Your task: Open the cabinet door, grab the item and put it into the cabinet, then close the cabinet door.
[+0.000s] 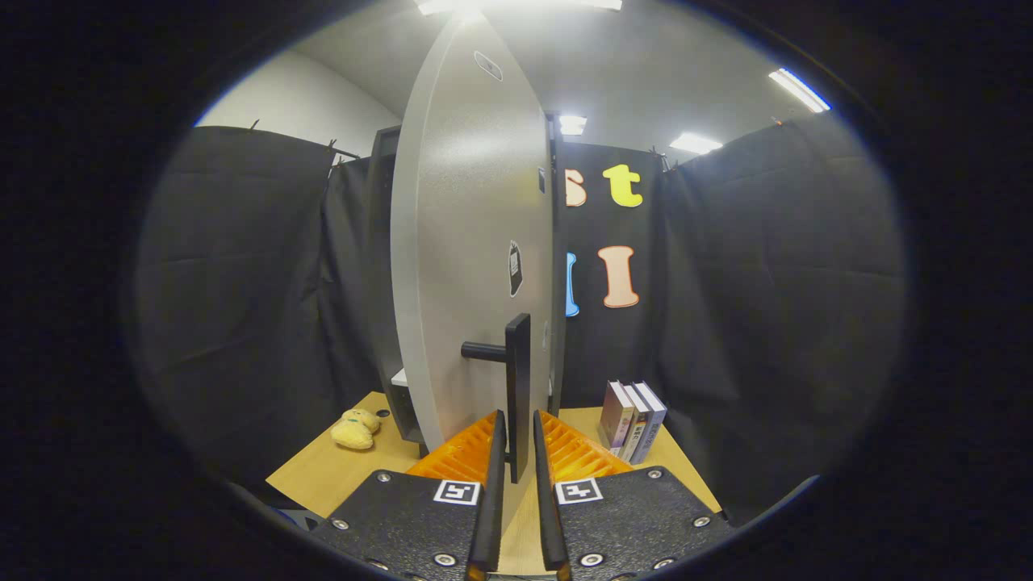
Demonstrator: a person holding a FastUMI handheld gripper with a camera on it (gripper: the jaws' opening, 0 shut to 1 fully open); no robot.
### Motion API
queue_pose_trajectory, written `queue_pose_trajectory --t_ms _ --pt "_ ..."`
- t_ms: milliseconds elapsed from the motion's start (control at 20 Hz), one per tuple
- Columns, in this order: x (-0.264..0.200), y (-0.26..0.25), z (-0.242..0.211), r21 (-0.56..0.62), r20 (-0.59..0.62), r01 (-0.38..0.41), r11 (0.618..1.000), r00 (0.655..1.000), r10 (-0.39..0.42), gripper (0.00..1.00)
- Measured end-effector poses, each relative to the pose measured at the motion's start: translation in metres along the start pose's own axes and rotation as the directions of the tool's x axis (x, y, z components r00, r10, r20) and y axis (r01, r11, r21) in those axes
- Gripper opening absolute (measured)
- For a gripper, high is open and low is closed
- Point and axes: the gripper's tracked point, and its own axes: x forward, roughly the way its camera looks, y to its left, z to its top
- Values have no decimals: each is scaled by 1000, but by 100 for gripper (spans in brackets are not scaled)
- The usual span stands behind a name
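Gripper (pixel 516 428) fingers stand close on either side of the black handle's (pixel 517 387) lower end; whether both press on it cannot be told. That handle sits on the grey cabinet door (pixel 468 242), swung open edge-on toward the camera. On the wooden table (pixel 323 476), a yellow plush toy (pixel 355 428) lies left of the cabinet (pixel 386 266), well apart from the fingers. Three books (pixel 632 421) stand right.

The gripper (pixel 516 440) pinches the handle (pixel 516 379) of the half-open door (pixel 472 242). A plush toy (pixel 355 428) lies far left, books (pixel 632 420) stand right.
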Motion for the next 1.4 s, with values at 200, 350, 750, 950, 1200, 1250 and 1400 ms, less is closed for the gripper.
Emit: queue_pose_trajectory --t_ms 200,350,750,950,1200,1250,1400 --pt "-3 -53 -2 -17 13 149 989 989 -149 13" --pt "-10 -86 -4 4 18 241 971 970 -241 13" --pt "-31 -75 7 25 91 227 974 969 -229 22" --pt "-51 -33 38 104 190 128 986 971 -146 49" --pt "-39 18 38 57 246 73 996 965 -85 93" --pt "-34 34 34 53 248 52 997 967 -64 93" --pt "-18 76 19 41 249 -10 999 968 -1 93"
